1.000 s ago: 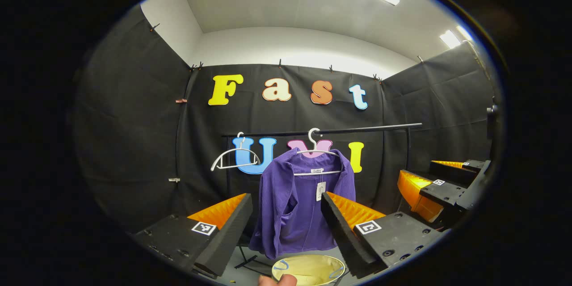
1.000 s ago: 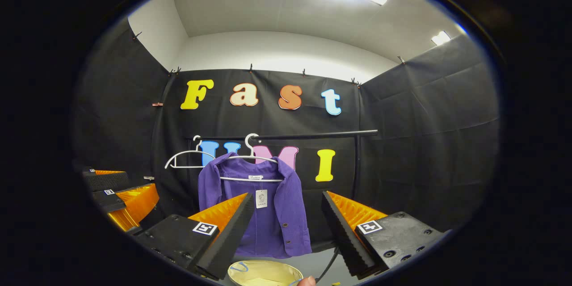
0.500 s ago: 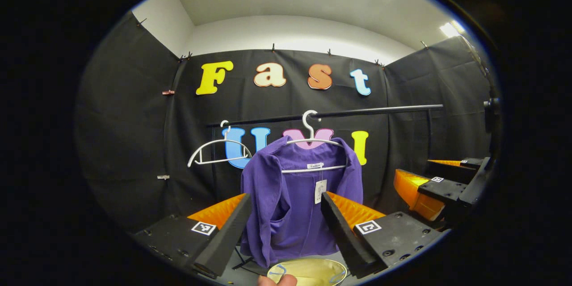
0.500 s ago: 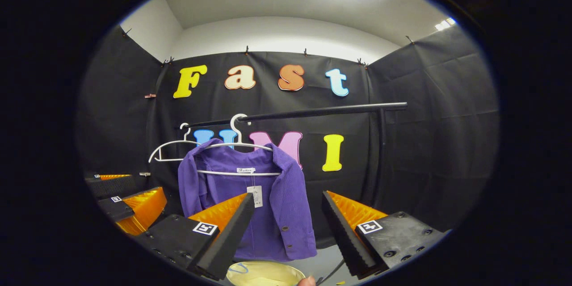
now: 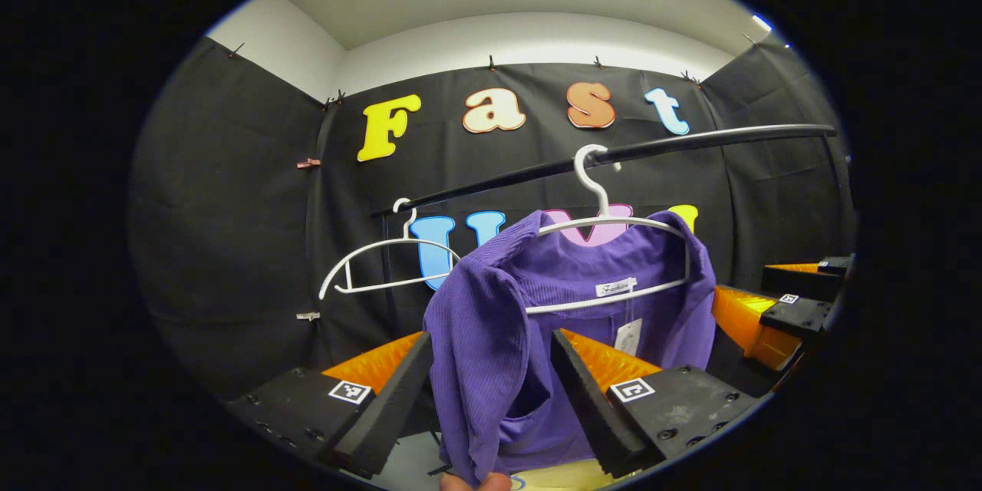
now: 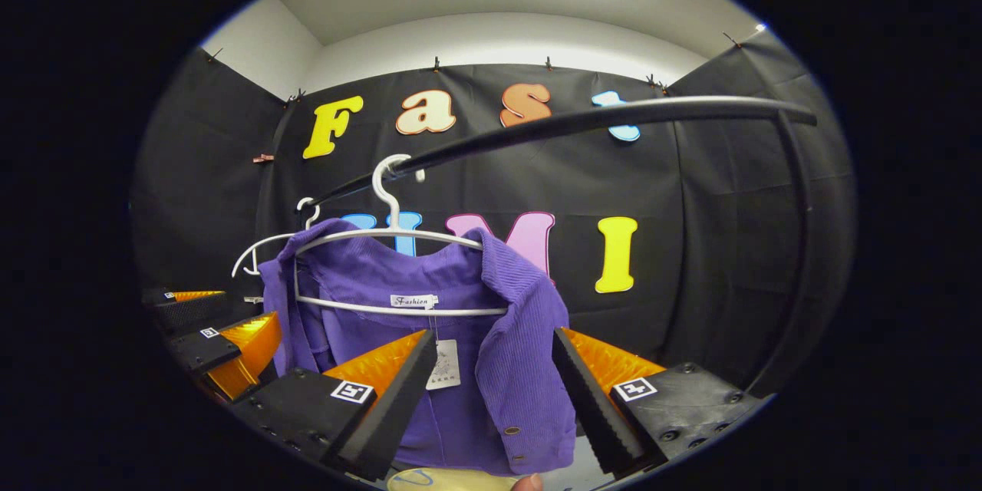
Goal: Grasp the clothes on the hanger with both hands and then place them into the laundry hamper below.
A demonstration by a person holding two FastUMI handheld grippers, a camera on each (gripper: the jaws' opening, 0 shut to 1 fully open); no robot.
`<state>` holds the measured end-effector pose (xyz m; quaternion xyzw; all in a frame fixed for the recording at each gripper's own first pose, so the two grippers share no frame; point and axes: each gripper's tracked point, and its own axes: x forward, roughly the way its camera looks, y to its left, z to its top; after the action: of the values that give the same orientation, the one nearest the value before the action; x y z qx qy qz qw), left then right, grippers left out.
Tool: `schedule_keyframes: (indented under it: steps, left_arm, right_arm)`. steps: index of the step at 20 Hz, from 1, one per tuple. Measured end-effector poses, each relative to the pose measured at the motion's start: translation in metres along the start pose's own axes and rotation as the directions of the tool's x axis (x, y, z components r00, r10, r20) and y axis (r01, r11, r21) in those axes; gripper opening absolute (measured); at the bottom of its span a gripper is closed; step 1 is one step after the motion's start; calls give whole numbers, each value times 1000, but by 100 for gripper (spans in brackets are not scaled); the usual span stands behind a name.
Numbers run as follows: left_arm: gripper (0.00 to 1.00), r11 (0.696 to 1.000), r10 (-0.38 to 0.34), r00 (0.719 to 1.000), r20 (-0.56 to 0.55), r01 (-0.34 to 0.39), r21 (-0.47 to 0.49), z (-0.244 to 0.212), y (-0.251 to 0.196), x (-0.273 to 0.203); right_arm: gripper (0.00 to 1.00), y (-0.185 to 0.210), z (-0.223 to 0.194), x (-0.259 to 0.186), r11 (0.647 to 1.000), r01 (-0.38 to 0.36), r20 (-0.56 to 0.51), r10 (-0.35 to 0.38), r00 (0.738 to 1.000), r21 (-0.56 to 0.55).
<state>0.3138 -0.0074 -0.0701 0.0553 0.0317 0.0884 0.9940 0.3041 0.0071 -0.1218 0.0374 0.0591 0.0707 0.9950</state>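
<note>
a purple jacket is seen hung on a white hanger from the black rail. the left gripper and right gripper are held wide open, each framing one shoulder; contact cannot be judged. the laundry hamper is glimpsed below, near the bottom edge.

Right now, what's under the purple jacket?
Below the purple jacket sits a pale yellow hamper; just its rim peeks out. The jacket's hem covers the rest, so its inside is hidden.
</note>
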Motion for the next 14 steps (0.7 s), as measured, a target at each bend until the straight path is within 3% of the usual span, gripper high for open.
schedule_keyframes:
  steps: [7,8,9,11,13,14]
  left_arm:
    - [94,998,33,999,-15,-33,46,-16,-7,49]
    - [88,998,39,999,-14,-38,51,-17,-7,52]
    - [89,997,45,999,-9,-45,59,-17,-8,55]
    - [76,995,64,998,3,-65,76,-17,-5,59]
    - [63,995,61,998,10,-62,77,-18,-4,60]
    - [51,996,50,999,15,-51,75,-18,-4,61]
  right_arm:
    - [96,-6,-31,66,1000,22,5,-22,1000,17]
    - [86,-9,-35,72,999,30,-9,-30,1000,31]
    - [82,-8,-41,77,998,27,-31,-25,999,54]
    - [72,-5,-51,87,998,9,-62,-5,998,64]
    - [37,-14,-58,96,999,19,-79,-16,997,32]
    - [20,-17,-59,97,1000,19,-73,-17,997,23]
